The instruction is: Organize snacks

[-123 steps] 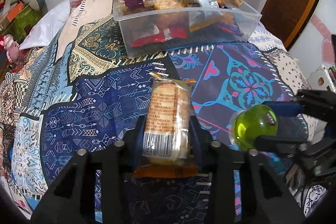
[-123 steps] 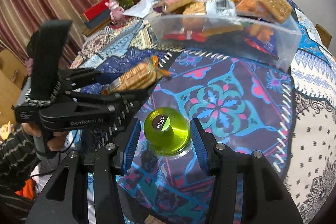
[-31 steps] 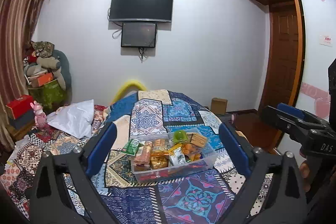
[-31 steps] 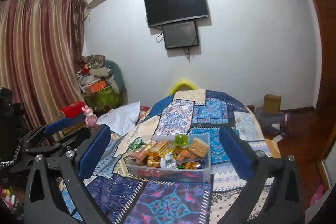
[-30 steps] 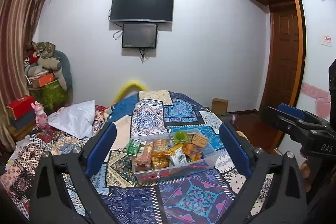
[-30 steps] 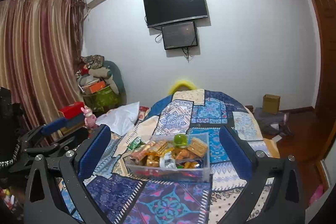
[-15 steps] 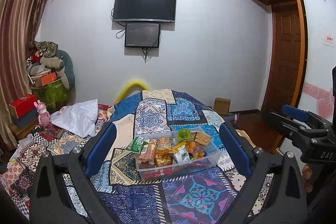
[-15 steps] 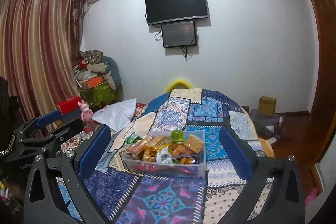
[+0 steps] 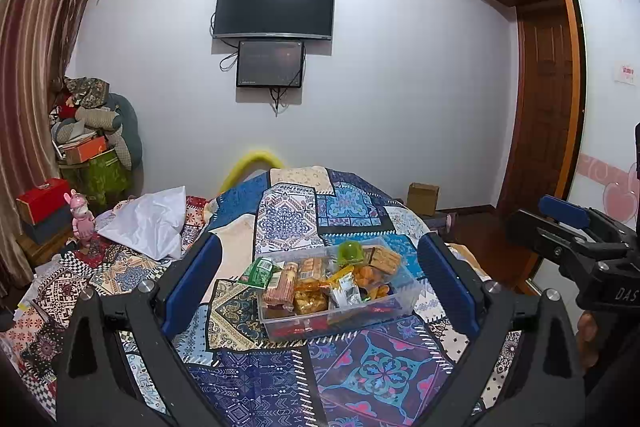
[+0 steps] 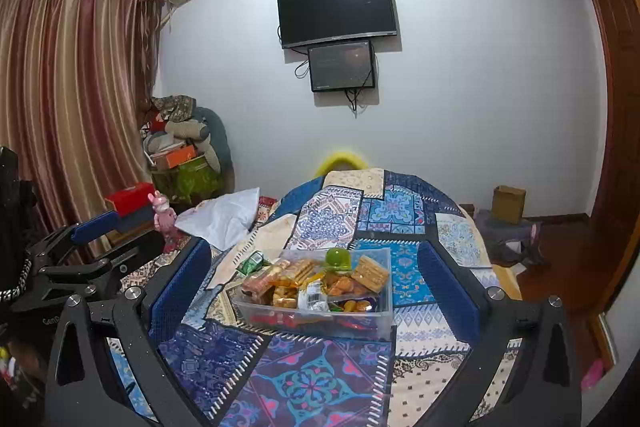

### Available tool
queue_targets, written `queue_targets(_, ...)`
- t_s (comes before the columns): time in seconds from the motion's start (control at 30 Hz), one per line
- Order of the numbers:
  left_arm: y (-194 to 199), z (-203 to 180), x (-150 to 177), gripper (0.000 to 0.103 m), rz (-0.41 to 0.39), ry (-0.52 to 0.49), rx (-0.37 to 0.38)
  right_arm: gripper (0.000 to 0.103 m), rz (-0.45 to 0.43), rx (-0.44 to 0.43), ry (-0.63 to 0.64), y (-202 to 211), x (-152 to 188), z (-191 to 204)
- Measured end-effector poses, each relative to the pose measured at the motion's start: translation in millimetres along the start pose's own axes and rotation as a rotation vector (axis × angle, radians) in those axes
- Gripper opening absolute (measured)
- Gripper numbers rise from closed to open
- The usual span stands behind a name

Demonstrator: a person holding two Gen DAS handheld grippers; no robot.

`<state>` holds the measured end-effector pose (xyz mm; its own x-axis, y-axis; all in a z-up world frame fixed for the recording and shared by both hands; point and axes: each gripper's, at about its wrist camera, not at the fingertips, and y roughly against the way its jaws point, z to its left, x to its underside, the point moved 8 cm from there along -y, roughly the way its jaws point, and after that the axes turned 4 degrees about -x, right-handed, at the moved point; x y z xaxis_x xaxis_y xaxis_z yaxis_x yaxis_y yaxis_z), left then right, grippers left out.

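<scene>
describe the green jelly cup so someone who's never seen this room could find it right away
On the patchwork bedspread sits a clear plastic bin heaped with snacks. The green jelly cup lies on top at the bin's far edge, the only round, glossy lime-green thing among orange and brown packets.

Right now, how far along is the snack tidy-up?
Looks about done: the clear bin holds the piled snacks, green jelly cup on top. One green packet hangs over its rim. Left gripper and right gripper are open and hold nothing. No loose snacks show on the quilt.
</scene>
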<state>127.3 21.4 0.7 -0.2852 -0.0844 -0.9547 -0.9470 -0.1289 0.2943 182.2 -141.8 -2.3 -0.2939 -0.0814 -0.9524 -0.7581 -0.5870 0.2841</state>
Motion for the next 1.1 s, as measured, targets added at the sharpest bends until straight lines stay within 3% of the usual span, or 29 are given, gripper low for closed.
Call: queue_targets(1.1, -7.1, -3.0, 8.6, 0.099, 0.03, -0.004, 0.017, 0.103, 0.024, 0.004, -0.007, -4.0, 7.8, -6.4)
